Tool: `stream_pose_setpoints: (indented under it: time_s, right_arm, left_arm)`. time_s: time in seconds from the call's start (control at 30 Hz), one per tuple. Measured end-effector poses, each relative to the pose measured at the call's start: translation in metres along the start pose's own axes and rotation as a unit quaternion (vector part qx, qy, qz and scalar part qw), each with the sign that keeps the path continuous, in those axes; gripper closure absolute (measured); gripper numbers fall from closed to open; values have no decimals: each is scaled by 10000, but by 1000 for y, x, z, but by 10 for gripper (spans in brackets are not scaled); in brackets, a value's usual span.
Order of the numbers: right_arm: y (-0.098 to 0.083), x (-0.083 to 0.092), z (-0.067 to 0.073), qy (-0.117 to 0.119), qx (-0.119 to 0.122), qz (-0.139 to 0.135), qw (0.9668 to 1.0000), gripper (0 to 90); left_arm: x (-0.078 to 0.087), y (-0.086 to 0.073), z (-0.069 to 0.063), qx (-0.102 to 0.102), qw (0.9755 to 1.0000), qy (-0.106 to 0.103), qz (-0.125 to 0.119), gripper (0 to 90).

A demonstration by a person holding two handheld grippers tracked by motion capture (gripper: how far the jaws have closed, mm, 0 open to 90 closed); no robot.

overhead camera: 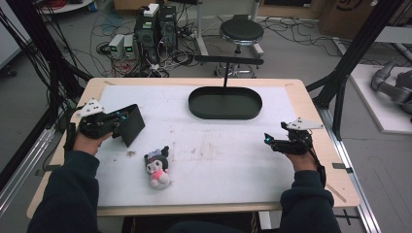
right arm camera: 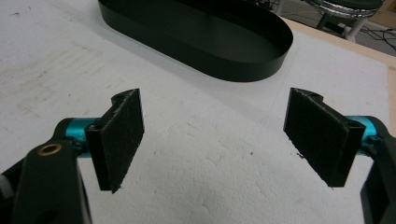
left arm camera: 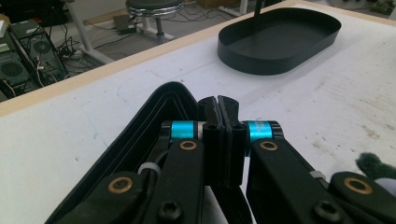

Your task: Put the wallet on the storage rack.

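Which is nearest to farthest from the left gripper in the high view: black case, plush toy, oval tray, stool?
1. Black case, clamped in the left gripper, at the table's left.
2. Plush toy, near the front edge, to the gripper's right.
3. Oval tray, back centre.
4. Stool, on the floor beyond the table.

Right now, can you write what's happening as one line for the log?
left gripper: shut on black wallet, lifted | right gripper: open, empty | plush toy: on table | black tray: empty
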State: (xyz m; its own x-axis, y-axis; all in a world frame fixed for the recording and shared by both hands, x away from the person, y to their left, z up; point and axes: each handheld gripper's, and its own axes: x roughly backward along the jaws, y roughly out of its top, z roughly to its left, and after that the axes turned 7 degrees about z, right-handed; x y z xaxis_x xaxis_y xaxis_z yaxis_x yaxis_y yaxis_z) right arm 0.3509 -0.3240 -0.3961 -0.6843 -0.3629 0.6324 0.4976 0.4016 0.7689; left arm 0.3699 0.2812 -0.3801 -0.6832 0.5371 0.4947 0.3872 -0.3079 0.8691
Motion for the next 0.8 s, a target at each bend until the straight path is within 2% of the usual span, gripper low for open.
stream_pose_setpoints:
  time_s: [0.1,0.23,0.4,0.47,0.57,0.63,0.67,0.7,0.73,0.8]
  right_arm:
    - [0,1,1,2,-1,-4,10000,205]
    - [0,0,1,0,-9,-3,10000,205]
    - [1,0,2,14,10,0,10000,205]
    - [1,0,1,20,3,6,10000,205]
    - [1,0,1,21,12,6,10000,205]
    - [1,0,1,19,12,10,10000,205]
    - [1,0,1,19,13,14,10000,205]
    - [1,-1,2,18,21,21,10000,205]
    - [1,-1,2,18,21,21,10000,205]
    - [1,-1,2,29,21,31,10000,205]
  left_arm:
    - [3,-9,-9,37,10000,10,-26,883]
    - [4,-12,-11,119,9999,-18,-112,882]
    - [3,-12,-12,130,9998,-45,-115,874]
    - [3,-12,-11,185,9996,-80,-192,850]
    - [4,-11,-11,159,9990,-139,-398,753]
    - [4,-10,-11,19,9984,-49,-564,671]
    - [4,-10,-11,-53,9978,108,-644,590]
    - [5,-9,-11,-97,9973,336,-641,404]
    - [4,-9,-10,-70,9971,480,-584,404]
    - [0,-8,-7,60,9969,660,-433,239]
